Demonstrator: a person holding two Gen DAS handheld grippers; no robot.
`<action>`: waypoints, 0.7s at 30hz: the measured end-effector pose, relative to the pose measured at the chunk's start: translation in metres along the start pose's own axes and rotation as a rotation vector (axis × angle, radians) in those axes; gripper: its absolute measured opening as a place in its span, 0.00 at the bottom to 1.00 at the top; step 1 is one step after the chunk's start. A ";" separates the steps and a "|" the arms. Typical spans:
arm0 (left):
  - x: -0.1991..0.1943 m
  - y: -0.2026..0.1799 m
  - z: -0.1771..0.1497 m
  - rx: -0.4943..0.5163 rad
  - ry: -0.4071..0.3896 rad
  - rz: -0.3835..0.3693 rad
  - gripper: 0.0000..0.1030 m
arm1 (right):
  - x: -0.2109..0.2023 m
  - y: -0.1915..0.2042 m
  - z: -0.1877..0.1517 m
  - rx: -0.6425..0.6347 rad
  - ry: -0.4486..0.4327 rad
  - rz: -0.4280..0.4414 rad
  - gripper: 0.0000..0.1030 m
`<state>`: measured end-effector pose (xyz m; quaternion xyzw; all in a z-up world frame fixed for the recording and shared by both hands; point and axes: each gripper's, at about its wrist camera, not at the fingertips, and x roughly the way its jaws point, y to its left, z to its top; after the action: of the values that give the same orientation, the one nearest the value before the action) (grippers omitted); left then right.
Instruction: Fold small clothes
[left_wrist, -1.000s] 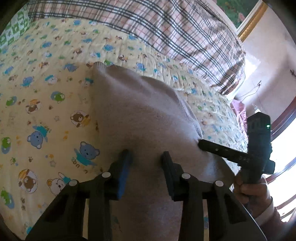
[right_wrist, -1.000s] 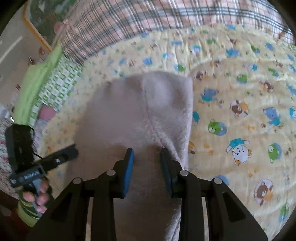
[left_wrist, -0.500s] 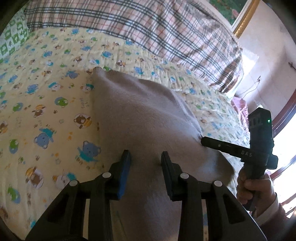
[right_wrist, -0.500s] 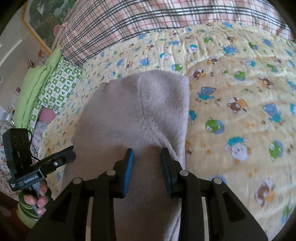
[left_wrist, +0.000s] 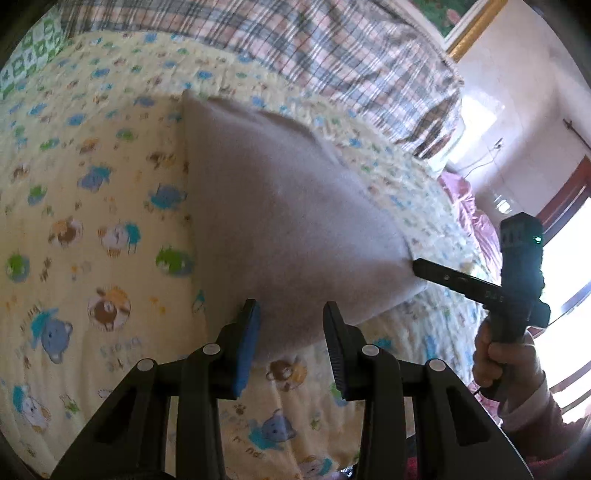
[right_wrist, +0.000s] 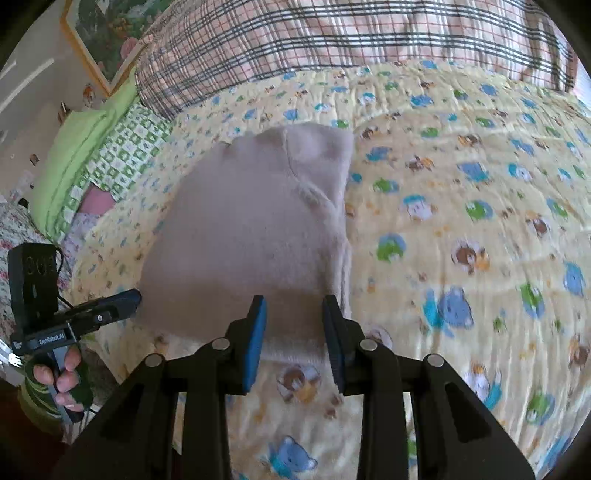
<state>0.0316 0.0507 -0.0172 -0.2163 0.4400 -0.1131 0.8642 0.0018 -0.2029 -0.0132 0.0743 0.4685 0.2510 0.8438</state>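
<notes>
Beige fleece garment (left_wrist: 280, 221) is lying spread on the bed's cartoon-print quilt (left_wrist: 92, 229). At 6 o'clock in each wrist view its near edge is being straddled by the left claw (left_wrist: 290, 314) and the right claw (right_wrist: 293, 306), both being held released, pads apart.

Location: home bedroom. Indicators: bed (right_wrist: 461, 229) covered by a yellow cartoon-bear quilt (left_wrist: 92, 229), plaid pillow (right_wrist: 332, 40) along its far edge, gold-framed picture (left_wrist: 469, 29) on the wall, wooden-framed window (left_wrist: 569, 206).
</notes>
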 end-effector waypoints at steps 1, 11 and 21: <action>0.004 0.002 -0.002 -0.002 0.008 0.000 0.35 | 0.001 -0.001 -0.002 -0.001 -0.001 -0.004 0.32; 0.012 -0.001 -0.004 0.028 0.030 0.062 0.34 | 0.008 -0.020 -0.013 0.076 0.004 -0.029 0.44; 0.012 -0.005 -0.004 0.039 0.039 0.099 0.35 | 0.007 -0.010 -0.015 0.032 0.005 -0.074 0.44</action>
<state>0.0355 0.0402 -0.0250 -0.1752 0.4646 -0.0831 0.8640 -0.0034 -0.2099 -0.0305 0.0700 0.4769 0.2122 0.8501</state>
